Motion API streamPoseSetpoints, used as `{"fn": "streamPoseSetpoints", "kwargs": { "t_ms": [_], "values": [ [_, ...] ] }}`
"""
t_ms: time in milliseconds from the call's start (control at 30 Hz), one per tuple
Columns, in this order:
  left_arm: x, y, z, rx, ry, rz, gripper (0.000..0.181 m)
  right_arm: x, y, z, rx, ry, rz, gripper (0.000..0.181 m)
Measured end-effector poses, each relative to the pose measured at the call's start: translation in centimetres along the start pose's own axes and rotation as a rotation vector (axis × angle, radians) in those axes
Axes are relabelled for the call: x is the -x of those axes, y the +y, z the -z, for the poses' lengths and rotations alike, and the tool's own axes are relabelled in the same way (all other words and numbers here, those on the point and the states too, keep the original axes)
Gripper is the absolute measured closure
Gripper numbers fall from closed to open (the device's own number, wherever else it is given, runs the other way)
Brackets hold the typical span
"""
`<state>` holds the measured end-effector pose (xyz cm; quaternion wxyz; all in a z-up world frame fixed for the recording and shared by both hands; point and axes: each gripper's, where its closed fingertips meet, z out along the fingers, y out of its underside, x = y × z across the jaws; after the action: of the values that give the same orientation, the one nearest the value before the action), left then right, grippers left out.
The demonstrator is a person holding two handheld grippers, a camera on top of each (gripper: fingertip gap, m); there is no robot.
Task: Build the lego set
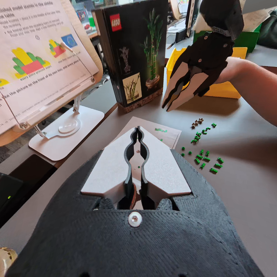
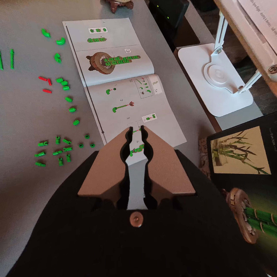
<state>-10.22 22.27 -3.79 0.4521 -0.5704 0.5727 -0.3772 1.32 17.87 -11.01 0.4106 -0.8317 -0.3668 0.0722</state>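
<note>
My left gripper (image 1: 137, 128) is shut with its tips touching and nothing between them. It hovers over the open instruction booklet (image 1: 166, 134). My right gripper (image 2: 136, 128) is open by a narrow gap and empty, above the booklet's near page (image 2: 119, 67). It also shows in the left wrist view (image 1: 165, 108), held by a hand just above the table. Small green pieces (image 2: 60, 149) lie in loose groups left of the booklet, with curved green pieces (image 2: 60, 40), three red pins (image 2: 46, 84) and long green rods (image 2: 12, 59). The green pieces (image 1: 202, 158) and small brown pieces (image 1: 197, 122) show in the left wrist view.
The black set box (image 1: 134, 60) stands upright behind the booklet, also in the right wrist view (image 2: 239, 164). A yellow bin (image 1: 224, 90) sits behind the right gripper. A document stand's white base (image 2: 214, 78) is off the table edge. A brown pot (image 2: 119, 4) sits beyond the booklet. One gripper's finger ends stand about 15 cm off the other's.
</note>
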Motion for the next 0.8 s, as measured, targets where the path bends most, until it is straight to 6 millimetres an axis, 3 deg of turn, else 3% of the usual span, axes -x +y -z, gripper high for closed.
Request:
{"fn": "streamPoseSetpoints", "kwargs": {
  "t_ms": [67,167,233,300,367,467,600,667,800],
  "values": [
    [-0.9,-1.9,0.9,-0.054,-0.017,-0.051,0.181,-0.1,-1.5,1.1,-0.058,0.026,0.011,0.171],
    [-2.2,-5.5,3.6,-0.142,-0.079,-0.122,0.181,0.2,-6.3,4.1,-0.248,0.082,0.057,0.172],
    [-2.6,-5.4,5.3,-0.108,-0.129,-0.122,0.169,1.2,-9.1,5.8,-0.368,0.082,0.091,0.172],
    [-2.1,-1.7,6.7,0.046,-0.193,-0.097,0.164,1.9,-9.9,6.5,-0.389,0.087,0.122,0.172],
    [-1.4,4.4,7.8,0.231,-0.239,-0.03,0.164,2.1,-9.5,6.5,-0.361,0.088,0.14,0.172],
    [-2.3,11.1,8.2,0.352,-0.188,-0.032,0.165,1.9,-9.0,6.1,-0.347,0.081,0.133,0.172],
    [-2.4,15.1,7.3,0.431,-0.109,-0.095,0.137,2.7,-8.5,5.1,-0.322,0.011,0.115,0.175],
    [-2.8,16.1,7.1,0.465,-0.035,-0.146,0.151,3.3,-8.0,4.4,-0.288,-0.017,0.132,0.176],
    [-4.0,17.2,6.9,0.516,0.115,-0.156,0.161,3.8,-7.0,3.4,-0.222,-0.03,0.157,0.176]
  ]
}}
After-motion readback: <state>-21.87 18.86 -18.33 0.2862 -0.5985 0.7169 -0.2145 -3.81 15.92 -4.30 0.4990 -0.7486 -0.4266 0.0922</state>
